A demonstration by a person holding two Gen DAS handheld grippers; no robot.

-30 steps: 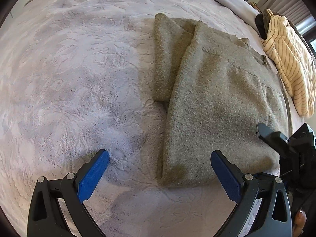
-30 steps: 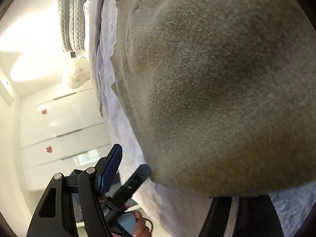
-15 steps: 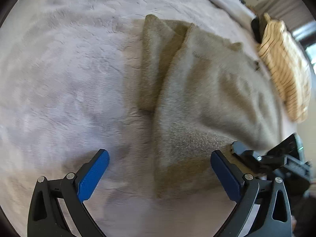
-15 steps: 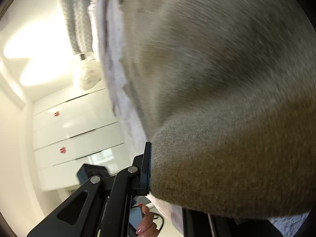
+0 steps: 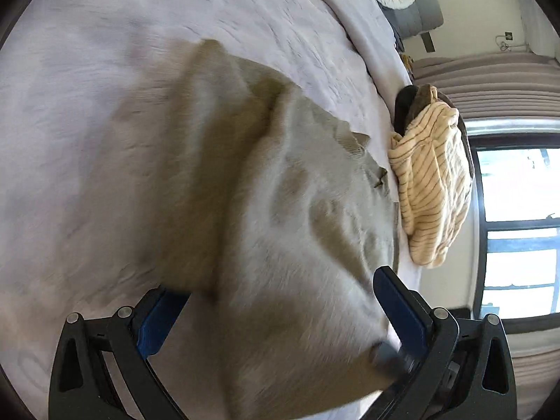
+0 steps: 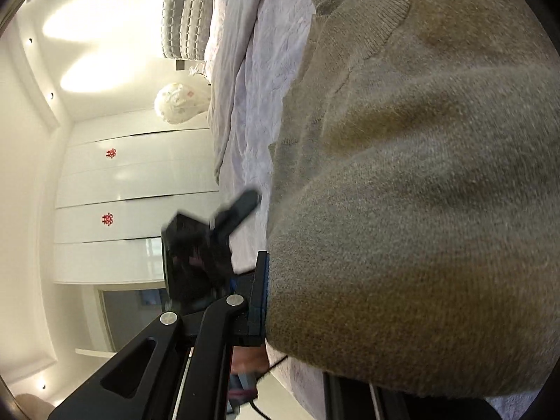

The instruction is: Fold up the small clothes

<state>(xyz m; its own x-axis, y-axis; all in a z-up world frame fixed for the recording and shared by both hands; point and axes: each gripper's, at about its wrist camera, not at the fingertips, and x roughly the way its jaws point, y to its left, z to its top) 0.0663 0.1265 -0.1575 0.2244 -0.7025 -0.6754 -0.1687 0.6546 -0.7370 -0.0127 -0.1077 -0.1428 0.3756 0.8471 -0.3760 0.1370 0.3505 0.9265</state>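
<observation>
Big change from a second ago: back then the olive-grey knit sweater was lying flat on the lilac-grey bedspread with both tools just parked at its near hem. Now that hem is up off the bed. The right gripper, which was open beside the fabric a second ago, has clamped down on the hem corner. In the right wrist view one blue pad is pressed flat against the knit and the other finger is buried under the cloth, so the sweater fills most of that view.

The left gripper is the odd one. Its fingers look about as wide apart as before, with the lifted fabric bulging between them and draped over the left pad, so I'd say it isn't pinching anything yet (motion blur makes that a bit of a guess). The far end with the collar is still on the bed, near the striped cream garment piled at the edge, and one sleeve is still folded in on the left.

What it means: I'd say the bottom-to-top fold has started, but only one corner is actually held. If the left side doesn't grab soon the hem will probably go over crooked and sag in the middle.
</observation>
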